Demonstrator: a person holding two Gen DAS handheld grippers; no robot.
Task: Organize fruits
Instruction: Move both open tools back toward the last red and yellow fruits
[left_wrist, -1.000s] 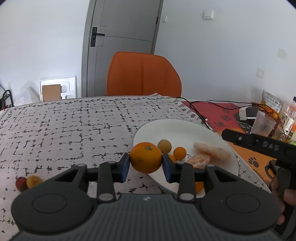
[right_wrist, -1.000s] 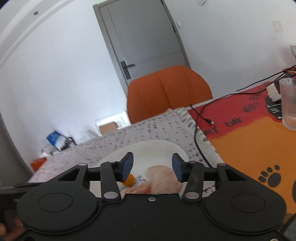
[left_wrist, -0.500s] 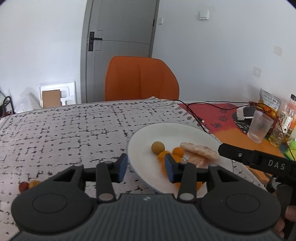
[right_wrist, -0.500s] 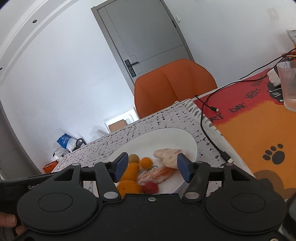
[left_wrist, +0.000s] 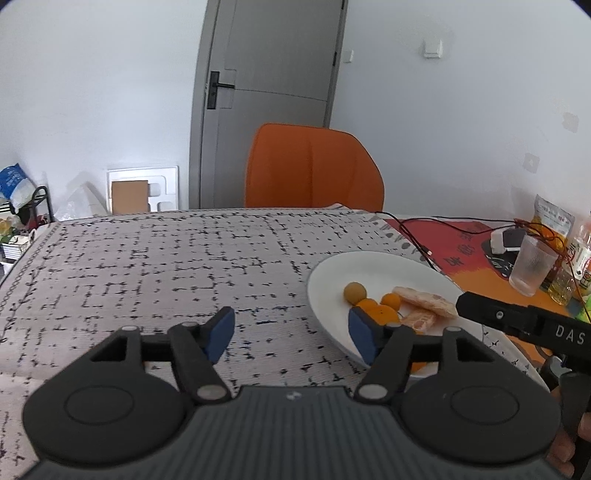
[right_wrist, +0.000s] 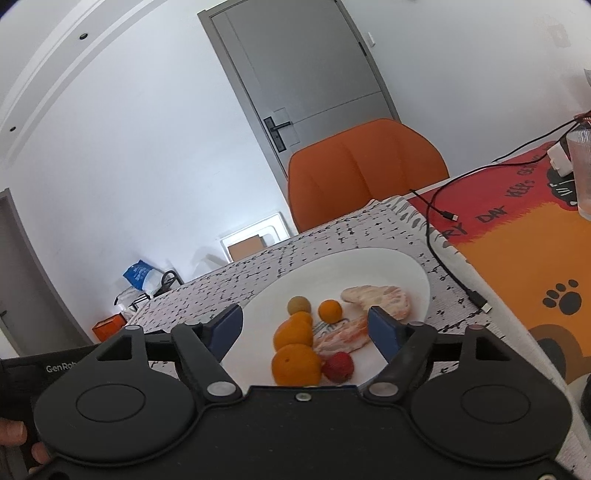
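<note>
As jaws open, fruits (right_wrist: 295, 363) between right tool (right_wrist: 306, 325)

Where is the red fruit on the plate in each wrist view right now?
Left wrist: not visible; the near side of the white plate is hidden behind the left gripper.
Right wrist: red fruit at lower centre, on the plate's near side beside the large orange.
Shared landmark: the orange chair behind the table.

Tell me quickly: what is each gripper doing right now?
Left gripper: jaws opening, nothing between them.
Right gripper: jaws opening, holding nothing, above the fruit on the plate.
</note>
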